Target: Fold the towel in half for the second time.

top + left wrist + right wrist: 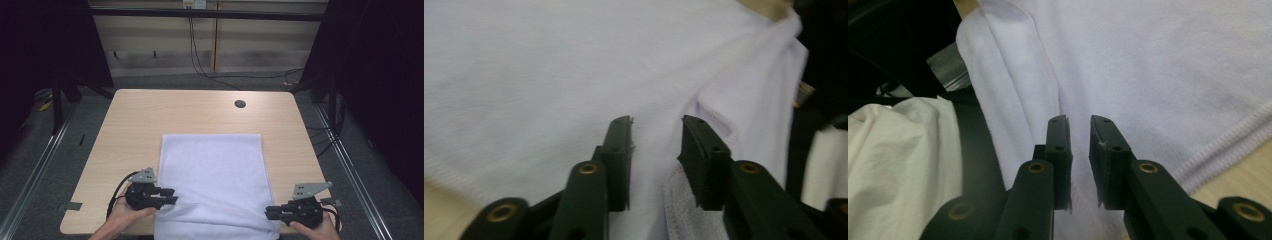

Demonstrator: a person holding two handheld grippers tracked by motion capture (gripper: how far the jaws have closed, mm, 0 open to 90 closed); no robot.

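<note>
A white towel [212, 175] lies flat on the wooden table [150, 115], its near end hanging over the front edge. At the towel's near left edge sits my left gripper [172, 195], pointing right. Its jaws stand apart over the cloth [549, 75], the left gripper [656, 125] open above a folded hem with nothing pinched. My right gripper [267, 212] points left at the towel's near right corner. In the right gripper view, the right gripper [1079, 122] has a narrow gap between its pads, and the towel [1158, 65] lies beneath them.
A round cable hole [240, 104] sits near the table's far edge. Black cables [200, 60] run across the floor behind the table. White clothing [893, 165] shows below the table's front edge. Bare wood flanks the towel on both sides.
</note>
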